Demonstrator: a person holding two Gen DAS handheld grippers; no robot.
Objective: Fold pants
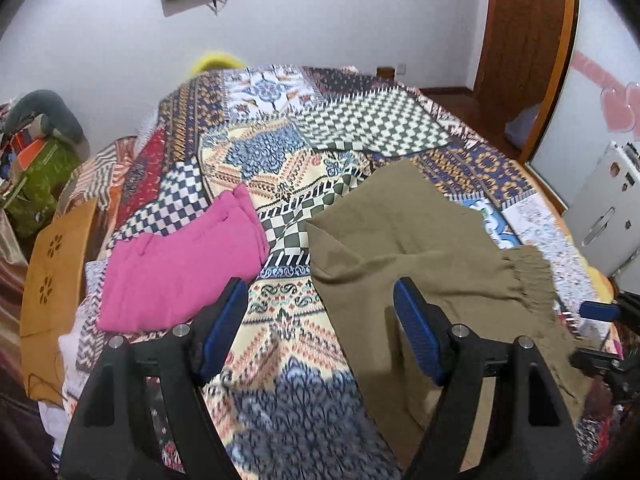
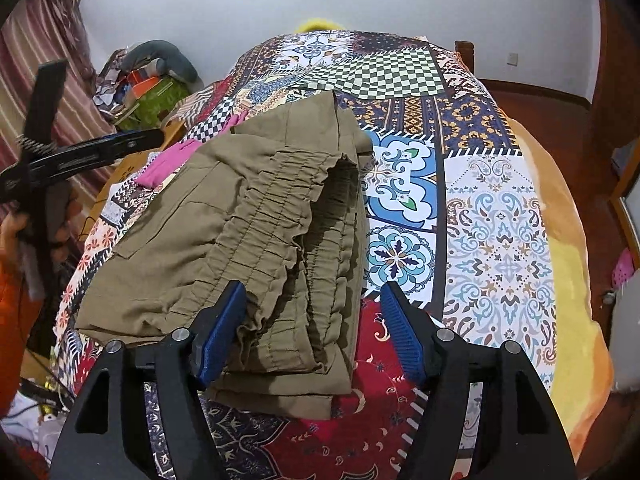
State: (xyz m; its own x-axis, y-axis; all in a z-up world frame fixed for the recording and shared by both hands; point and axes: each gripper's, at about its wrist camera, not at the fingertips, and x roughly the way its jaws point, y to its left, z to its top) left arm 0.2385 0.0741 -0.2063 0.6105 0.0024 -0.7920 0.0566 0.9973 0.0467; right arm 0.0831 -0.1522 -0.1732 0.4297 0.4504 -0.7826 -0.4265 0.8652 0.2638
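Observation:
Olive-brown pants (image 2: 248, 240) lie folded on the patterned bedspread (image 2: 492, 216), their gathered elastic waistband (image 2: 304, 248) toward me. In the left wrist view the pants (image 1: 424, 248) lie right of centre. My left gripper (image 1: 320, 320) is open and empty, hovering over the bedspread at the pants' left edge. My right gripper (image 2: 312, 320) is open and empty, just above the waistband end. The left gripper also shows in the right wrist view (image 2: 100, 148), held up at the left.
A folded pink garment (image 1: 180, 272) lies on the bed to the left of the pants. A wooden stool (image 1: 52, 264) and piled clutter (image 1: 36, 168) stand beside the bed at left. A white cabinet (image 1: 608, 212) stands at right.

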